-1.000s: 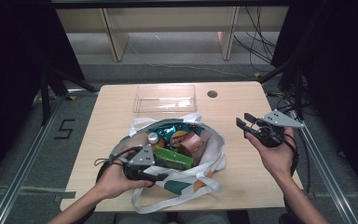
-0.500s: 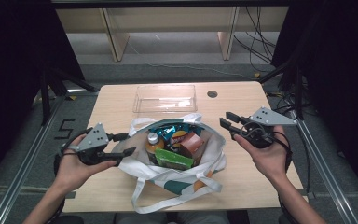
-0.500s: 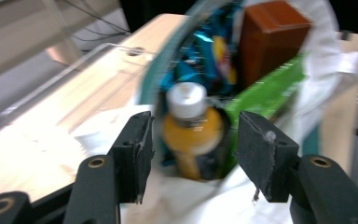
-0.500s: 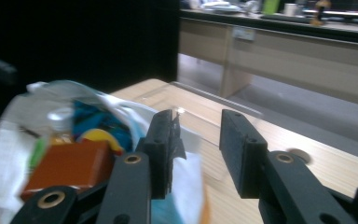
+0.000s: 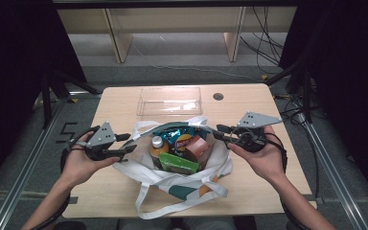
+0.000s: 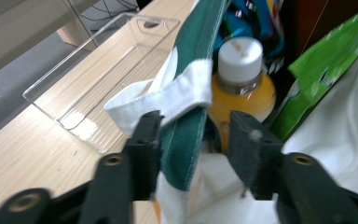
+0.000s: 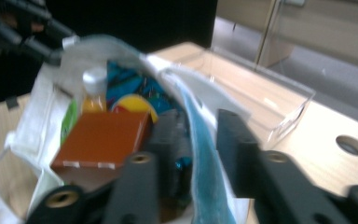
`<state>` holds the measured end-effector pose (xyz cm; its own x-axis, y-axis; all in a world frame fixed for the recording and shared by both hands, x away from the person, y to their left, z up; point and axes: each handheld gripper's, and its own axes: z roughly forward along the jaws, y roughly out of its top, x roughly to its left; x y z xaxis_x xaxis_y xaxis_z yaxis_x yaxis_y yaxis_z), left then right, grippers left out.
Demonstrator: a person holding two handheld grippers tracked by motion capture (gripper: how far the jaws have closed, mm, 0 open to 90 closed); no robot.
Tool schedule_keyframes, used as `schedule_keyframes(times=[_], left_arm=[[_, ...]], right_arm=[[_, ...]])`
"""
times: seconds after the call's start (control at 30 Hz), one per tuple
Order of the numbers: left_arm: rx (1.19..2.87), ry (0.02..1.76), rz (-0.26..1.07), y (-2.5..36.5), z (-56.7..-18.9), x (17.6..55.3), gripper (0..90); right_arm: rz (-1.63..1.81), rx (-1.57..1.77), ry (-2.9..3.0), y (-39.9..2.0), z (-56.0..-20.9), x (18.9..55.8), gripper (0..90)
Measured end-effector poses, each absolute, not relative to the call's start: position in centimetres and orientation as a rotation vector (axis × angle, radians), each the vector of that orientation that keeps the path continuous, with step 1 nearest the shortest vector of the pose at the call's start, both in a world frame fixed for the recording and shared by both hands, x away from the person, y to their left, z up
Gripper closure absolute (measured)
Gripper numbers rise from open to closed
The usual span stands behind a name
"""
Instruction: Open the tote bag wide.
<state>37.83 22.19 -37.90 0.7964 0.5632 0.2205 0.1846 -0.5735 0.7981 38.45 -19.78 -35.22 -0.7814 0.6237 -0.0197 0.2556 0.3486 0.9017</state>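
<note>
White bag (image 5: 182, 184) with green trim — orange bottle (image 5: 157, 148), white cap.

Landmark: tote bag (image 5: 182, 184), lying at the table's middle.

- Left of the bag: the left gripper (image 5: 124, 143) is occupying the gap, the bag's rim standing between its jaws.
- Right of the bag: the right gripper (image 5: 223, 133) is blocking the rim there, cloth sitting between its jaws.
- Bag mouth: a capped juice bottle (image 5: 157, 147), green packet (image 5: 178, 163), brown box (image 5: 197, 146) and blue snack bag (image 5: 176, 135) are crowding it.
- Behind the bag: a clear tray (image 5: 168, 101) is standing just beside.
- Far right of the bag: bare table (image 5: 287, 115) is lying open.
</note>
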Motion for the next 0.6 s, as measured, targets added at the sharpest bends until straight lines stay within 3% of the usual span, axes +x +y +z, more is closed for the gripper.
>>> schedule_keyframes(times=[0.07,0.2,0.6], left_arm=[[2.196,0.548,0.616,22.0,-37.9,38.2,70.5],[2.180,0.576,0.660,21.9,-37.0,38.6,84.4],[2.108,0.678,0.685,21.4,-36.6,40.3,87.2]], right_arm=[[1.376,0.763,2.282,-19.7,-35.2,38.6,85.1],[1.348,0.762,2.266,-19.6,-34.6,38.9,88.4],[1.328,0.824,2.202,-19.5,-34.8,40.3,88.7]])
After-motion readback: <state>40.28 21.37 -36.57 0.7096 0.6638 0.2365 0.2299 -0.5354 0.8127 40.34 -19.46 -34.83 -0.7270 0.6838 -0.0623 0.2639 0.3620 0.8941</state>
